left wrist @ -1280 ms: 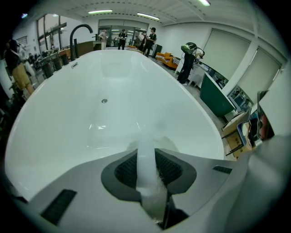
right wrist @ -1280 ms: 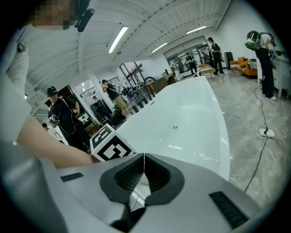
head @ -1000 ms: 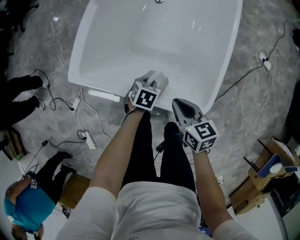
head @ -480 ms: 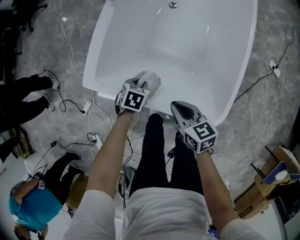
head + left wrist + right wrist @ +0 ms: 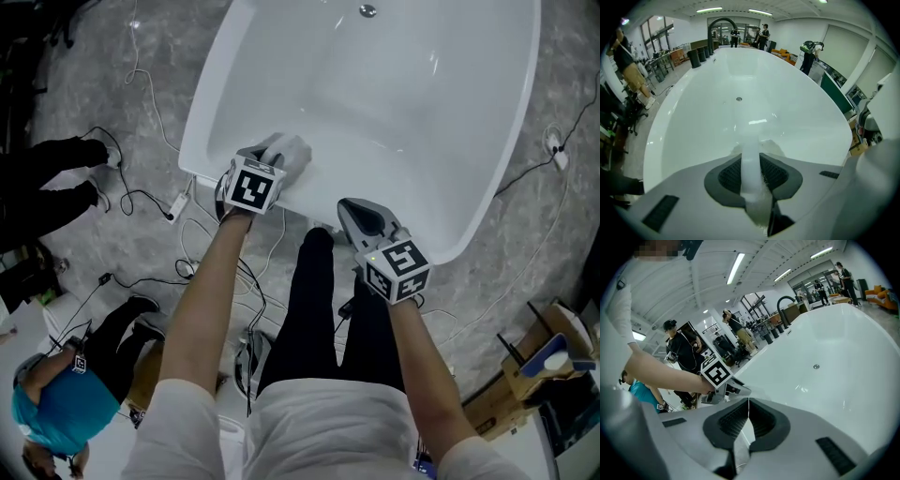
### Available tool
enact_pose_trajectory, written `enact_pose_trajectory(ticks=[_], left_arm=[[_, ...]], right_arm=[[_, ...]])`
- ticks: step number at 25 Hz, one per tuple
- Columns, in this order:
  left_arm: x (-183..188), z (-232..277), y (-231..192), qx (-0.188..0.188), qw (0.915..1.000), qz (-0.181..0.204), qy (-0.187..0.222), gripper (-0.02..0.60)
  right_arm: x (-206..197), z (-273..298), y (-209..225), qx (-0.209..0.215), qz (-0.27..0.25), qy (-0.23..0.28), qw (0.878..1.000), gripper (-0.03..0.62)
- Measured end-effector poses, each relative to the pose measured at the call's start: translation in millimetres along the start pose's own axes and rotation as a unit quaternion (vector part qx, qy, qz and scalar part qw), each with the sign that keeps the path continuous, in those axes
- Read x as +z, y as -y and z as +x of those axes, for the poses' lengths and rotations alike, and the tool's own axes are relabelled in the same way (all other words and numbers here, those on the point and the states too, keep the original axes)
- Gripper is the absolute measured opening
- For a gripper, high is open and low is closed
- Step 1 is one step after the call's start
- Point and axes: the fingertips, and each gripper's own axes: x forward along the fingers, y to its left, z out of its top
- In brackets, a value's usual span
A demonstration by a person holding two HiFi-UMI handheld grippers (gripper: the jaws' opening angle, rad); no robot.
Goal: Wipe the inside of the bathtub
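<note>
The bathtub [image 5: 394, 84] ahead of the tongs is smooth, glossy white and throws back streaks of ceiling light. The cloth [image 5: 752, 187] nipped in the left gripper [image 5: 752, 168] looks soft, fuzzy and matt. That one and the right gripper [image 5: 747, 420] have matt grey plastic shells with dark ribbed pads [image 5: 730, 174]. The floor [image 5: 66, 94] beneath them is mottled grey, like stone.
</note>
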Motion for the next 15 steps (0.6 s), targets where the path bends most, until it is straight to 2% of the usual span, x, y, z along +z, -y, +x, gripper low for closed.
enact_pose_trajectory(ticks=[9, 15], left_arm=[[-11, -9, -74, 0.030, 0.9985, 0.036, -0.027, 0.101], [-11, -5, -81, 0.027, 0.9963, 0.067, -0.048, 0.101]], right_arm=[[7, 31, -11, -0.001, -0.005, -0.010, 1.000, 0.021], [11, 41, -15, -0.013, -0.006, -0.010, 1.000, 0.021]])
